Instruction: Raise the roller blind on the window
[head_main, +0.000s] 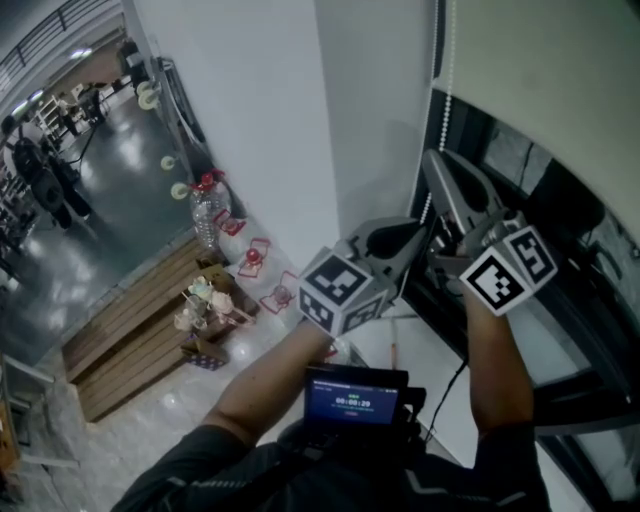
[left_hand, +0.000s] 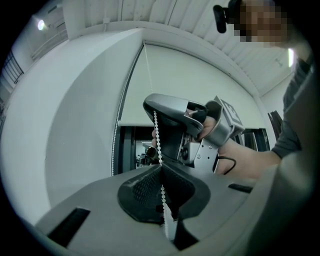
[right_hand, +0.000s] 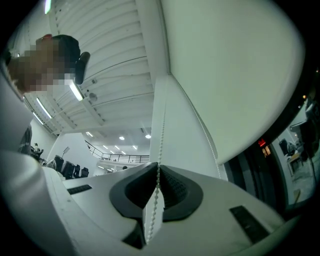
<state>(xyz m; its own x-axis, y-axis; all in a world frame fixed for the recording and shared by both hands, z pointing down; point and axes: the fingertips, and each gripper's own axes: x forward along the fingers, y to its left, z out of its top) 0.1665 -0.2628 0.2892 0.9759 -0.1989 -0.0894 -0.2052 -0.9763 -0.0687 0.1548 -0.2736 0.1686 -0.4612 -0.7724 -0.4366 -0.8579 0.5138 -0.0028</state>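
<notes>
The cream roller blind (head_main: 545, 70) covers the upper part of a dark-framed window (head_main: 575, 250). Its white bead chain (head_main: 447, 80) hangs along the window's left edge. In the head view my right gripper (head_main: 431, 160) is the higher one and slants upward to the chain. My left gripper (head_main: 427, 232) meets the chain just below it, pointing level. The left gripper (left_hand: 161, 170) is shut on the bead chain (left_hand: 156, 135), and the right gripper's fingers (left_hand: 167, 106) show above it on the same strand. The right gripper (right_hand: 158, 172) is shut on the bead chain (right_hand: 161, 135), beside the blind (right_hand: 235, 70).
A white wall (head_main: 260, 120) stands left of the window. A small screen (head_main: 355, 400) sits at my chest. Far below are a wooden platform (head_main: 140, 330), a water bottle (head_main: 205, 215) and several small objects. People stand on the lower floor at far left.
</notes>
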